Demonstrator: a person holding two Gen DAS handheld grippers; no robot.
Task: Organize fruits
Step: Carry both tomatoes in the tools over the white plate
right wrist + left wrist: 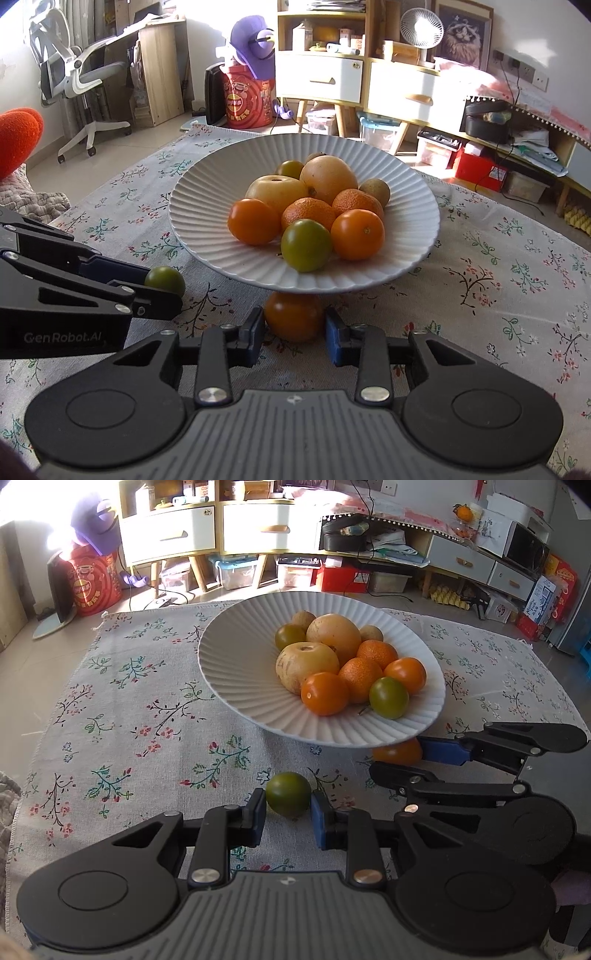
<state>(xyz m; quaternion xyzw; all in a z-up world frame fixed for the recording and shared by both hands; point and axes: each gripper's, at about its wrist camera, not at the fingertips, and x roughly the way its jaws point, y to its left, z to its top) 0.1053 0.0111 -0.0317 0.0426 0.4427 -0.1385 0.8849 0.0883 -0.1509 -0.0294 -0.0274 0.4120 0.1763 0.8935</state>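
The left gripper [288, 814] is clamped on a green tomato [288, 793]; the right gripper [295, 329] seemingly pinches an orange tomato [294, 316] tucked under the white ribbed plate's [207, 221] near rim. Bare floral cloth [129, 709] spreads leftward.

The plate [207, 206] ahead of the grippers looked matt, ribbed ceramic. The cloth [129, 709] beneath was coarse woven fabric, printed with flowers. The green fruit [288, 793] and orange fruit [293, 320] between blue pads [320, 821] had smooth, glossy skins.
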